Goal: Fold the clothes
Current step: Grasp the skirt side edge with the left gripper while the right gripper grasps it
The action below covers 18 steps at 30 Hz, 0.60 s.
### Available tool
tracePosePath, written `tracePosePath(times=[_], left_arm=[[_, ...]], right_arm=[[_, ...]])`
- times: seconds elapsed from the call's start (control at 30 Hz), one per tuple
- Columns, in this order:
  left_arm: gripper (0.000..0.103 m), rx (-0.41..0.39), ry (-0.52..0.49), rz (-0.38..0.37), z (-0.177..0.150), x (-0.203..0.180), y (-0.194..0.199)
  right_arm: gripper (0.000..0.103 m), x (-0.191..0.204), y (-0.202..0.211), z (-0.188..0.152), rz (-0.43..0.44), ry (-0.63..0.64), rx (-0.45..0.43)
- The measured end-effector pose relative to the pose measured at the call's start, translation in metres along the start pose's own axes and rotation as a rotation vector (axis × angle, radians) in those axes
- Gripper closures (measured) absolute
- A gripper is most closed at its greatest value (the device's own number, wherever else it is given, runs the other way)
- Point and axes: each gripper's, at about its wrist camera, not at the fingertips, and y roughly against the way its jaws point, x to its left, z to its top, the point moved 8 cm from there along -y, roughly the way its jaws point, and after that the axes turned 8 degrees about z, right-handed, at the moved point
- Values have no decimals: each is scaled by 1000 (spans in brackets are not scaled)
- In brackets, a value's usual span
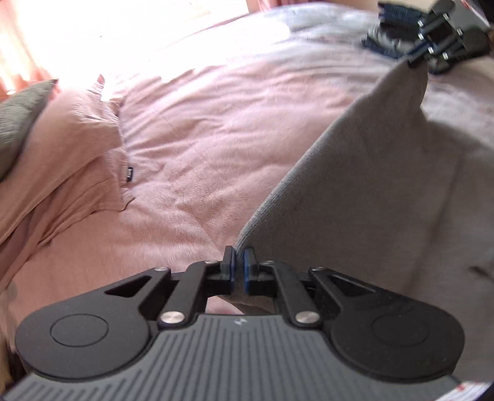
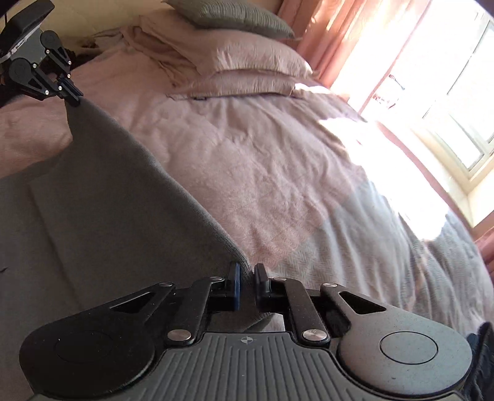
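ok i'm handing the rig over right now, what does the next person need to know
Left gripper: shut on one corner of the grey garment.
Right gripper: shut on the other corner of the same edge.
The garment hangs stretched between them above the pink duvet; its lower part is out of view.
Done: picked up and spread.
Left: lay it flat and fold it. A dark pile lies beyond.

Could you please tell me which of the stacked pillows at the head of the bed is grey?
The ribbed grey pillow on top; the two pink pillows lie beneath it.
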Motion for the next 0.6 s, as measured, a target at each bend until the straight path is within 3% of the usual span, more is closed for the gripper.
tracePosePath(times=[0.13,0.33,0.43,0.53,0.6], left_arm=[[100,-25,105,22,-24,-31,91],[100,65,235,36,-91,-105,173],[98,146,279,22,-134,-150,181],[84,278,322,12,-179,-191,174],[81,333,352,27,-201,-208,178]], right_arm=[[98,71,73,-27,-40,0,-24],[98,170,124,-91,-24,-33,7],[98,215,115,-141,-8,-30,110],[97,238,91,-194,-9,-77,326],[96,241,94,-210,12,-181,341]])
